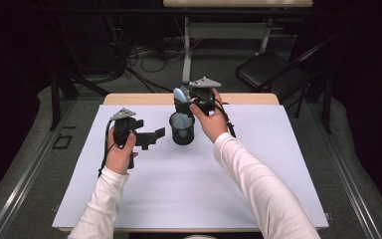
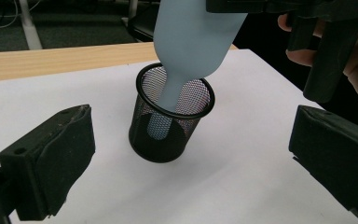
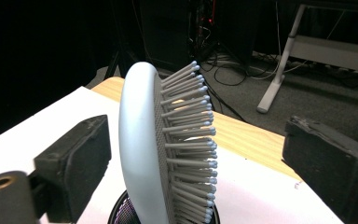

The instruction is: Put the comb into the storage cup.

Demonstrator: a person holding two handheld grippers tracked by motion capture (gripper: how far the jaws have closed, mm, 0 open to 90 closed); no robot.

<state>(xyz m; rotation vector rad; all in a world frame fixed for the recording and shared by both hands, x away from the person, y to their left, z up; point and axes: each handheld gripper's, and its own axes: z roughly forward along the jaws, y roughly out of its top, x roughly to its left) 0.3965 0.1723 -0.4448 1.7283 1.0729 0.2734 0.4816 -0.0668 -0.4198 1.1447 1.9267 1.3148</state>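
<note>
A pale blue hairbrush [image 1: 180,95] stands handle-down in a black mesh cup [image 1: 182,132] near the middle of the white sheet. My right gripper [image 1: 191,97] hovers at the brush's head. In the right gripper view the brush [image 3: 140,149] rises between the wide-apart jaws of the right gripper [image 3: 196,130], touching neither, with the cup's rim [image 3: 121,212] below. My left gripper [image 1: 153,138] is held left of the cup, open and pointing at it. In the left gripper view the cup [image 2: 158,144] and brush [image 2: 191,37] lie ahead of the left gripper [image 2: 192,121].
A white sheet [image 1: 189,184] covers most of the wooden table [image 1: 129,98]. Behind the table stand a black folding chair [image 1: 271,69] and another table's leg [image 1: 186,50], with cables on the floor.
</note>
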